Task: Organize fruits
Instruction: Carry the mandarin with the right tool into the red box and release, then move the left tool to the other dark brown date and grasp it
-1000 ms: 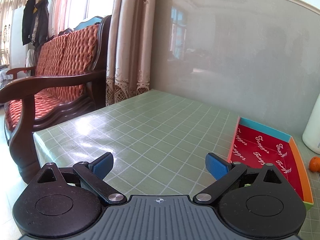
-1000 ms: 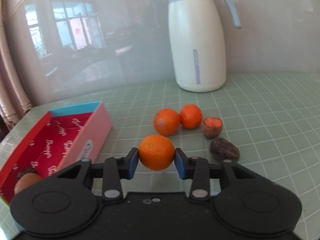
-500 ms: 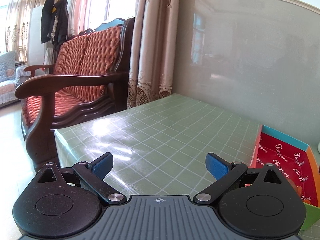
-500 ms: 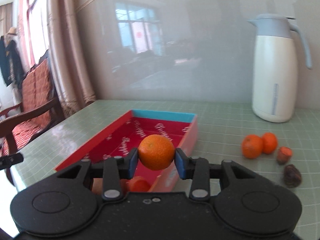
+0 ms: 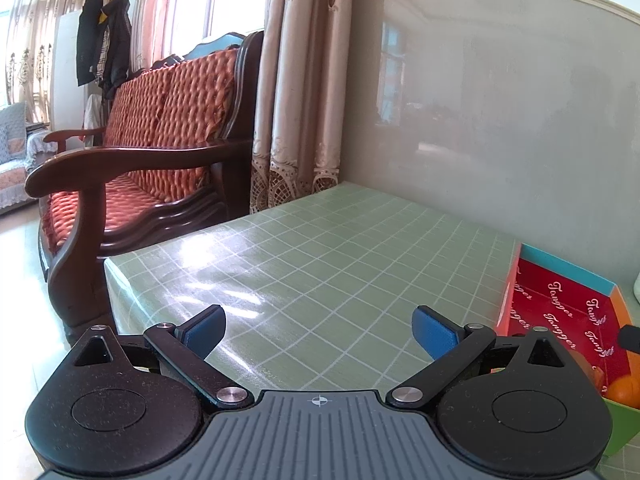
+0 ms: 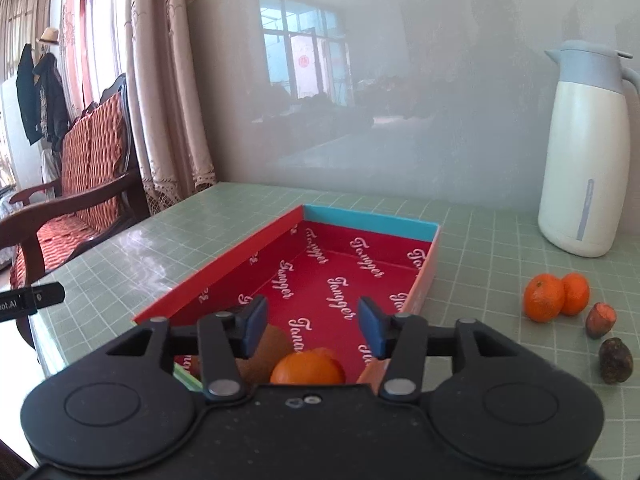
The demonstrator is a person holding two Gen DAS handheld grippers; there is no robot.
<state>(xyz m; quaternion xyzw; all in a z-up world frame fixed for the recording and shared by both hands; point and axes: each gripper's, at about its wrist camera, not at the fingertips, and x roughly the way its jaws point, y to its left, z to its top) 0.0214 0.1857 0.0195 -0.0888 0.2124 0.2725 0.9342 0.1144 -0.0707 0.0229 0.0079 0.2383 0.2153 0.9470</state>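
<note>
1. Right gripper (image 6: 312, 326): jaws stood apart with nothing between them. Half a second earlier they were clamped on a tangerine, so the release had just happened.
2. That tangerine (image 6: 307, 369) sat in the near end of the red box (image 6: 224, 270), just below the open jaws and partly hidden by the gripper body. A brownish fruit (image 6: 276, 346) lay next to it on the left; contact between the two couldn't be confirmed.
3. One second earlier the right gripper was over by the loose fruit pile with the tangerine gripped. It then swung across to the box, so this was one complete pick-and-drop cycle.
4. Left gripper (image 5: 320, 330): jaws wide apart, holding nothing, hovering over the bare green checked tablecloth (image 5: 320, 264) left of the box (image 5: 560, 312). Its jaw opening was unchanged across all three left views; only its view drifted slightly left. An orange fruit (image 5: 626, 390) showed at the box's near corner in that view.
5. Still on the table right of the box: two tangerines (image 6: 556, 296) touching each other, a cut reddish fruit (image 6: 600, 319) and a dark wrinkled one (image 6: 615, 360), all near the white jug (image 6: 584, 168).
6. Judgement: task partway done, four pieces left outside. Likely next step was the right gripper going back to the pile.
</note>
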